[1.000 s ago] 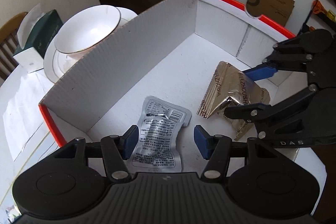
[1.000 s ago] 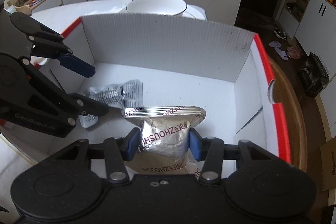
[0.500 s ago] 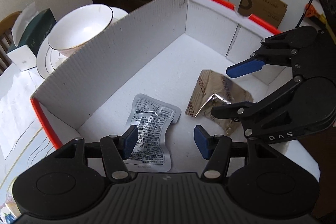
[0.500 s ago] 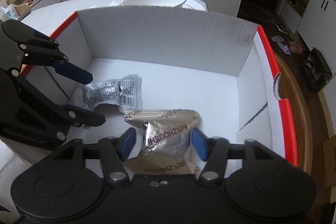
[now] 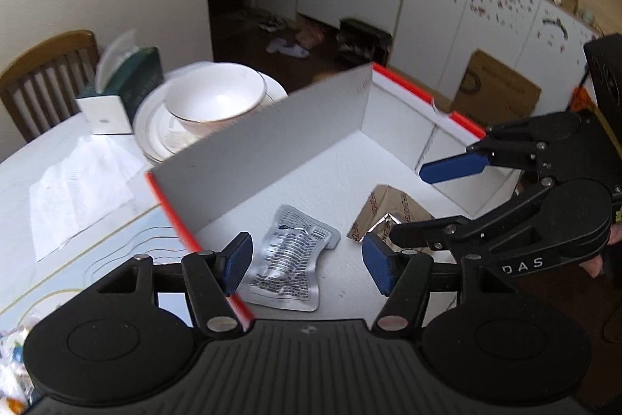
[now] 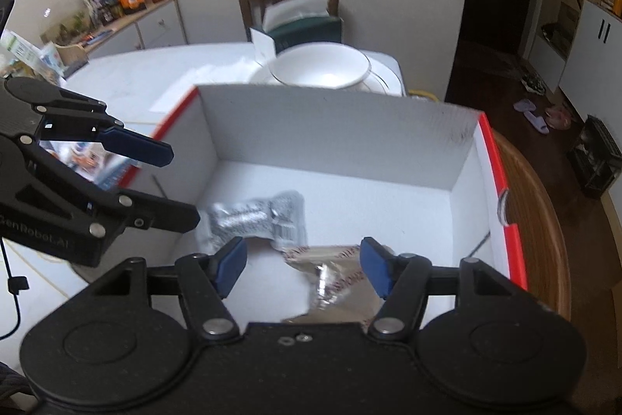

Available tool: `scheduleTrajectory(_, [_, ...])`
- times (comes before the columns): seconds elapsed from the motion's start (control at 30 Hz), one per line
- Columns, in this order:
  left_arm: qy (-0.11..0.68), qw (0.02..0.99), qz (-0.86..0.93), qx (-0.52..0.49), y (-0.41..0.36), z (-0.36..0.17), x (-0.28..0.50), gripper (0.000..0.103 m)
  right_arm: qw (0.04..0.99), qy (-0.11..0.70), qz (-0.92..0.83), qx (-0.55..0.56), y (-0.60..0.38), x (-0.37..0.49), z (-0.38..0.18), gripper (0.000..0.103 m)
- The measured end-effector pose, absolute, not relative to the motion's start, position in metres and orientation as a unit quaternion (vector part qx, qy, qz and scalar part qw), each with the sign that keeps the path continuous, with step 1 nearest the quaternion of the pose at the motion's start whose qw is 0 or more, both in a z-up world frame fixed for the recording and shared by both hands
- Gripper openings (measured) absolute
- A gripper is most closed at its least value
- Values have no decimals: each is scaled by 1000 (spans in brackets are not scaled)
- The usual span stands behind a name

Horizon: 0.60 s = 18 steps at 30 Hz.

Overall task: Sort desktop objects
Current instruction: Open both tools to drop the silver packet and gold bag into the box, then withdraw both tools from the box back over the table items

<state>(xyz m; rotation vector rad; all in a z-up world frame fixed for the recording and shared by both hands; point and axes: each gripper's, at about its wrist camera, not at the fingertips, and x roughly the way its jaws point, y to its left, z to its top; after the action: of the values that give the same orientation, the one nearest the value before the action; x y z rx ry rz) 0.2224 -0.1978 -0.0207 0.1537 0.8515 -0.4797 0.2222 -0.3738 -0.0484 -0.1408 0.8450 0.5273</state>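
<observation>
Left wrist view looks down into the open white corrugated cardboard box with red rims [image 5: 272, 150], which stands on the white table [image 5: 58, 158]. On the box floor lies the flat silver foil sachet printed with black text [image 5: 289, 261], and just beside it, toward the box's right wall, the crumpled gold foil packet with dark red lettering [image 5: 392, 214]; whether the two touch cannot be told. The left tongs [image 5: 307, 265] hang above the sachet with their blue pads parted, gripping nothing; their jaws have just been opening, with only air between them. The right tongs [image 6: 303, 263] hang over the gold packet with jaws set wide, pads clear of the foil; these too have just been opening, and the packet lies loose on the box floor below them. Beyond the box's far wall stands a white bowl with a thin gold rim [image 5: 215, 102] on stacked white plates [image 5: 153, 127], and past the bowl a dark green tissue box [image 5: 124, 90].
</observation>
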Motion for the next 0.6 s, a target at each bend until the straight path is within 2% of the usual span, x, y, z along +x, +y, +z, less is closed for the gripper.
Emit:
scheduleTrajectory(0.33, [377, 900, -210, 61, -166, -7, 196, 67, 889, 373, 265, -37, -355, 203, -31, 66])
scheduleTrajectory(0.43, [368, 904, -207, 59, -153, -4, 187, 69, 893, 364, 264, -27, -347, 196, -27, 72])
scheduleTrajectory(0.6, [360, 910, -200, 47, -128, -3, 175, 73, 896, 360, 259, -13, -329, 184, -22, 74])
